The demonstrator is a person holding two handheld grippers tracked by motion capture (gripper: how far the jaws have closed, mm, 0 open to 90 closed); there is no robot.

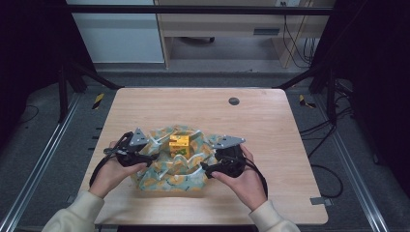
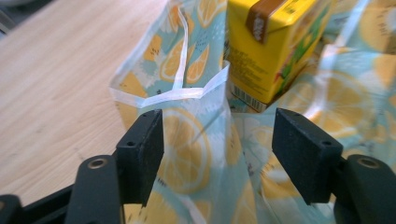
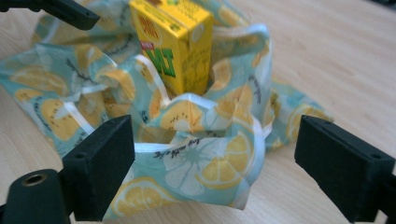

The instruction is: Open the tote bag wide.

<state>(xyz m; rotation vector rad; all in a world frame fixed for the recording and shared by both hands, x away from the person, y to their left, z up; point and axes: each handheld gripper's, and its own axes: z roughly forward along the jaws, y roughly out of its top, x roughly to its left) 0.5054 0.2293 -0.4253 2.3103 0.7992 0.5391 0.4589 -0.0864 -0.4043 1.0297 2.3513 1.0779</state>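
A teal cloth with a lemon print [image 1: 169, 174] lies crumpled on the near middle of the wooden table [image 1: 193, 106]. A yellow drink carton [image 1: 178, 143] stands upright in its centre. My left gripper [image 1: 153, 156] is at the cloth's left side and is open. A raised fold with a white hem [image 2: 196, 135] stands between its jaws, and the carton [image 2: 266, 46] is just beyond. My right gripper [image 1: 204, 169] is open at the cloth's right side. A bunched corner of cloth [image 3: 205, 154] lies between its wide-apart jaws, with the carton [image 3: 173, 42] behind.
A small dark round cap [image 1: 234, 101] sits in the table top at the far right. Bare wood stretches beyond the cloth to the far edge. Black frame posts flank the table, and cables [image 1: 329, 130] lie on the floor to the right.
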